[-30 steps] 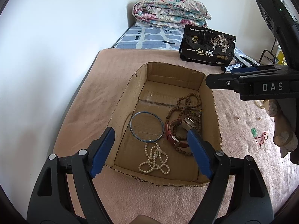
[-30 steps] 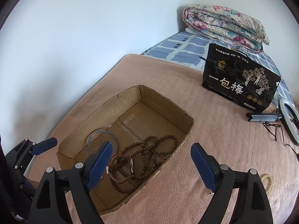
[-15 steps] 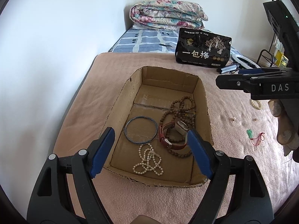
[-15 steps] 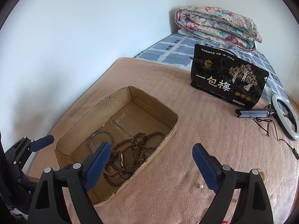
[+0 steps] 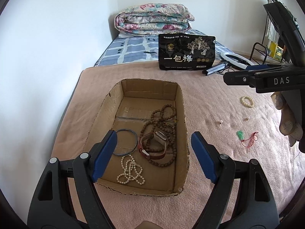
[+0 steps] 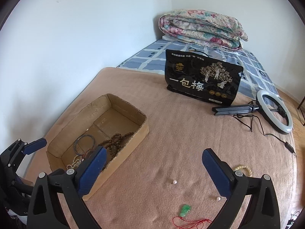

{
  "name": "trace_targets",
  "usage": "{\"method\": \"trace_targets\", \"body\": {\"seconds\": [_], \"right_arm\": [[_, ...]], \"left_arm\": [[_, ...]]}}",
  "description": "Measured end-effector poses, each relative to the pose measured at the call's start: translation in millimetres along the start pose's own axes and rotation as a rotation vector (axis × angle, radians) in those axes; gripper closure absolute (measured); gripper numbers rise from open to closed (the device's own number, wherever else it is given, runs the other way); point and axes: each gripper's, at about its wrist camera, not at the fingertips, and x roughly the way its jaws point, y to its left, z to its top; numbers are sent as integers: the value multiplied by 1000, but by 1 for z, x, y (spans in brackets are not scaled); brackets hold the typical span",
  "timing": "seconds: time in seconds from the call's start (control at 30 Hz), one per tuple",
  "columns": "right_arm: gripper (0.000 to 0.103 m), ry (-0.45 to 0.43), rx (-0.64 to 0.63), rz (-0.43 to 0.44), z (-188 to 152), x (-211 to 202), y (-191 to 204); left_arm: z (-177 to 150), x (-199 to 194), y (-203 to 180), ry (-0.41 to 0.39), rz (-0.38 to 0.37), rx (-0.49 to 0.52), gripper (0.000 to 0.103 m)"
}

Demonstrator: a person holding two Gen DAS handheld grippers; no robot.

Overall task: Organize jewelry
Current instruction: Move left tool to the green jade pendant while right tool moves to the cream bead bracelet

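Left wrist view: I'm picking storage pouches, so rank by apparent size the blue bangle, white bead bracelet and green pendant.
1. Blue bangle
2. White bead bracelet, though farther away
3. Green pendant

In the left wrist view a box [image 5: 181, 112] sits at the centre of the frame on a blanket [image 5: 219, 103]. Inside it, a bangle [image 5: 125, 142] lies at lower left, a watch [image 5: 152, 147] just right of it on a string of beads [image 5: 162, 120], and a necklace [image 5: 130, 173] at the bottom. Right of the box lie a bracelet [image 5: 247, 101], two loose beads [image 5: 220, 122] and a pendant [image 5: 240, 134]. A bag [image 5: 186, 52] stands above the box, a ring light [image 5: 236, 60] to its right, a folded quilt [image 5: 152, 21] at upper centre.
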Motion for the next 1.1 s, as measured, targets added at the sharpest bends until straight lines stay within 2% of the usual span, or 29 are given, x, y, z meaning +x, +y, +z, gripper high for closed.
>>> {"method": "trace_targets", "body": {"seconds": [0.5, 0.93, 1.1], "right_arm": [[2, -3, 90, -91, -27, -28, -85], [2, 13, 163, -180, -53, -37, -157], [2, 27, 184, -211, -62, -33, -180]], "left_arm": [[15, -2, -54, -15, -92, 57, 21], [17, 12, -117, 20, -197, 127, 21], [15, 21, -137, 44, -230, 147, 31]]}}
